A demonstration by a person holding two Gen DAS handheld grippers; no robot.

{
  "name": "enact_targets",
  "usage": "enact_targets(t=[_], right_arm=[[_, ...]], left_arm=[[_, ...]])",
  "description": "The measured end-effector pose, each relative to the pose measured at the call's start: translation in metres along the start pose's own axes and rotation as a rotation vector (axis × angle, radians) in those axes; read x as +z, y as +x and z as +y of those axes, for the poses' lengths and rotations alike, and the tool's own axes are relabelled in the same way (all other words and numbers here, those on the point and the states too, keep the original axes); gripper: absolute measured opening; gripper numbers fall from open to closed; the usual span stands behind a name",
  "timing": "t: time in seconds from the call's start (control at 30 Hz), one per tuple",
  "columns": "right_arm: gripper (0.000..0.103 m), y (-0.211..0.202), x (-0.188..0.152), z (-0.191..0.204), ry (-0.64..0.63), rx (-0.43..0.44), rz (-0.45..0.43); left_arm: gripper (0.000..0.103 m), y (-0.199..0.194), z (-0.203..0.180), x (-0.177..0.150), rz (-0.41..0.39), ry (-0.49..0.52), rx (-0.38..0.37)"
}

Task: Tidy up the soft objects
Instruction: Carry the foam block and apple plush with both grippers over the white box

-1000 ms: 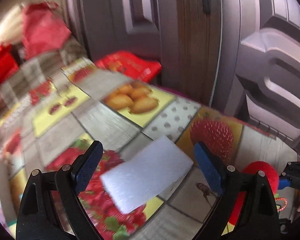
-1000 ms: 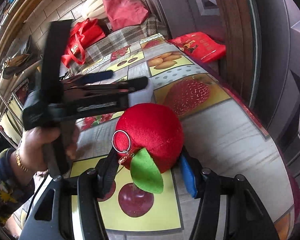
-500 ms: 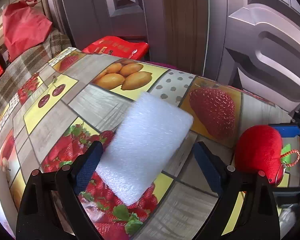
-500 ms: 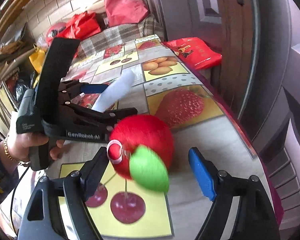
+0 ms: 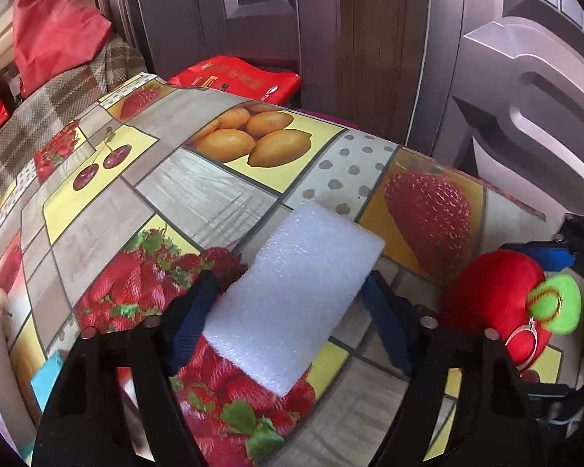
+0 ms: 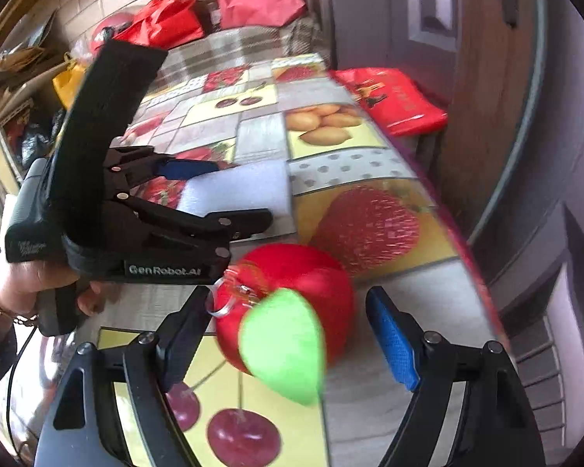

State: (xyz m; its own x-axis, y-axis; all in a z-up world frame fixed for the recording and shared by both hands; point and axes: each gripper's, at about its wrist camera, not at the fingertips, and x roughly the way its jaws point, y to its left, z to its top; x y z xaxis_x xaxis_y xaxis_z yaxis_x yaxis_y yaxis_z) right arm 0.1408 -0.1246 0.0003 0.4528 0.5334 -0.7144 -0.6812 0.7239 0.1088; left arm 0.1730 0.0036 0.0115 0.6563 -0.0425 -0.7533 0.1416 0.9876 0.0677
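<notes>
Two soft things are in play on the desk [image 5: 198,194] with its fruit-print oilcloth: a white rectangular foam block [image 5: 298,299] and a red plush apple with a green felt leaf and a metal key ring [image 6: 288,307].

Seen from the left wrist, the foam block lies at the centre of the view, between the blue pads of the left hand-held gripper [image 5: 290,321]. Those jaws have just been closing: the pad at 9 o'clock rests against the block's long edge, and the pad at 3 o'clock sits at the opposite edge, though I cannot be sure it presses. Taking the block across its narrow width looks deliberate, since foam gives under pressure and the short span fits the jaw reach.

From the right wrist, the plush apple sits on the desk between the fingers of the right hand-held gripper [image 6: 288,334], whose jaws have also just been closing. The finger at 9 o'clock is close to the key ring, but a clear gap remains beside the blue pad at 3 o'clock, so the apple is straddled, not gripped. Its leaf hangs toward 6 o'clock, blurred.

The apple lies at 3 o'clock of the foam in the left view, near it but apart, probably gathered toward one spot.
</notes>
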Motion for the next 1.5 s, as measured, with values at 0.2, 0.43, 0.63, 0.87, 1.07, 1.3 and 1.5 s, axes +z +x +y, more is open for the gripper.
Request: enact_targets(t=[0.2, 0.43, 0.63, 0.87, 1.07, 1.3, 1.5], right_arm=[[0.058, -0.012, -0.005, 0.0, 0.012, 0.019, -0.036], [0.059, -0.049, 0.016, -0.001, 0.144, 0.047, -0.239], [0.059, -0.033, 0.018, 0.033, 0.134, 0.05, -0.313], [0.059, -0.01, 0.01, 0.082, 0.087, 0.14, -0.28], [0.059, -0.008, 0.009, 0.142, -0.057, 0.186, -0.295], [0.059, -0.008, -0.001, 0.214, -0.249, 0.248, -0.347], [0.058, 0.0, -0.003, 0.244, -0.324, 0.287, -0.33]], left_arm=[[0.071, -0.026, -0.003, -0.027, -0.036, -0.057, 0.035], [0.071, -0.078, -0.02, -0.067, -0.149, -0.084, 0.084], [0.071, -0.129, -0.017, -0.109, -0.245, -0.116, 0.17], [0.071, -0.178, 0.026, -0.165, -0.281, -0.253, 0.301], [0.071, -0.214, 0.063, -0.21, -0.304, -0.37, 0.411], [0.072, -0.244, 0.105, -0.25, -0.326, -0.5, 0.51], [0.072, -0.256, 0.131, -0.272, -0.33, -0.586, 0.577]])
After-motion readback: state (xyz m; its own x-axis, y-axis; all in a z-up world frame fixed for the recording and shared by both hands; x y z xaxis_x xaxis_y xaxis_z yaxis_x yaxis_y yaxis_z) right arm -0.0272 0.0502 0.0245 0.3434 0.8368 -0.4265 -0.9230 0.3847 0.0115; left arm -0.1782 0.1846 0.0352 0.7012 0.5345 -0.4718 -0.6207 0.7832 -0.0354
